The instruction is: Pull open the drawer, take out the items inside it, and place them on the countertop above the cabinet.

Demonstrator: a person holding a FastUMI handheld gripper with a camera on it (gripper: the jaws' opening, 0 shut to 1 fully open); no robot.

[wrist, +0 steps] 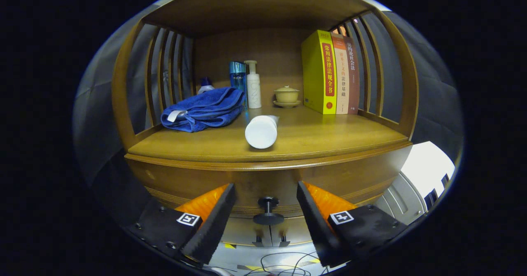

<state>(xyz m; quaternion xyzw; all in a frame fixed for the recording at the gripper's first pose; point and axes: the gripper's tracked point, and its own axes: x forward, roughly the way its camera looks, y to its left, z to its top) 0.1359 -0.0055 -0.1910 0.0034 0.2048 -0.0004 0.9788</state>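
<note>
**Gripper facing the shut drawer's knob**

A white tube is lying on the wooden countertop, with a blue towel, bottles, a lidded cup and upright books sitting behind it. Below, the drawer is sitting closed. The gripper is pointing level at it, fingers spread apart, the dark knob showing between them, untouched.

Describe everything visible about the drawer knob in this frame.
The drawer knob is a small dark knob, apparently metal, with a flat round disc on a short stem that sticks out from the wooden drawer front, which looks closed. It sits between the fingers of the hand-held gripper, which are spread wide on either side with clear gaps. Nothing touches it.
</note>
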